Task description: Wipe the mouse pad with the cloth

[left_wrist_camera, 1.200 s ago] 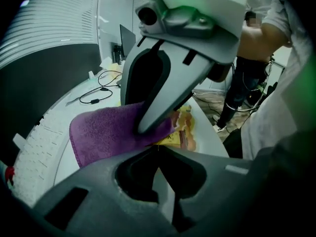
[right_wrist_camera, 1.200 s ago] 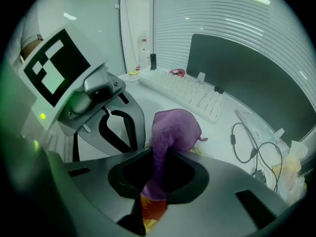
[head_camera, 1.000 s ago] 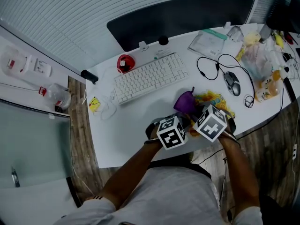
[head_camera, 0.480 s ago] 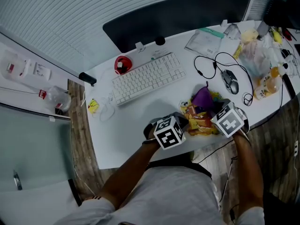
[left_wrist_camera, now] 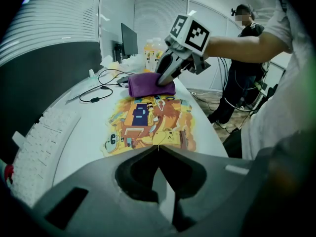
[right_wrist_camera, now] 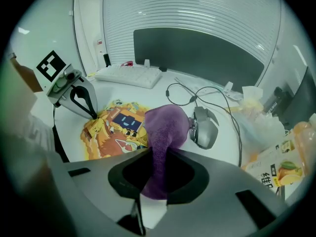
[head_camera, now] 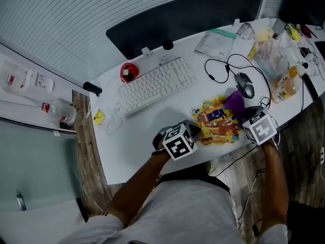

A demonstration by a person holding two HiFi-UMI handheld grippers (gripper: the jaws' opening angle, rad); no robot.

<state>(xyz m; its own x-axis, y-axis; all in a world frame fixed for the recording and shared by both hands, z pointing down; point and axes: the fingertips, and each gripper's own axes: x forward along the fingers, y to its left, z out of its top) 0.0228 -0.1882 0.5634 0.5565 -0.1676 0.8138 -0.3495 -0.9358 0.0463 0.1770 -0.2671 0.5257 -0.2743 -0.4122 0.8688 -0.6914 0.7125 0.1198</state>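
The mouse pad (head_camera: 216, 121), printed in yellow and orange cartoon figures, is laid flat on the white counter (head_camera: 147, 131), close to its near edge. The left gripper (left_wrist_camera: 158, 146) is held at the pad's near left edge. Its fingers are brought together, with no gap seen between them, and their tips are set right at that edge; whether the edge is pinched or only pressed down cannot be told.

The purple cloth (right_wrist_camera: 165, 125) is clamped between the fingers of the right gripper (right_wrist_camera: 159, 153), one end being drawn into the closed fingers while the bunched rest is spread on the pad's far right corner. The cloth is found just beside the grey mouse (head_camera: 245, 84), which lies off the pad at its far right, with a black cable (head_camera: 223, 65) looped on the counter beyond it.

A white keyboard (head_camera: 156, 84) is placed far left of the pad, well apart from it. Bags and bottles are crowded at the counter's far right end.
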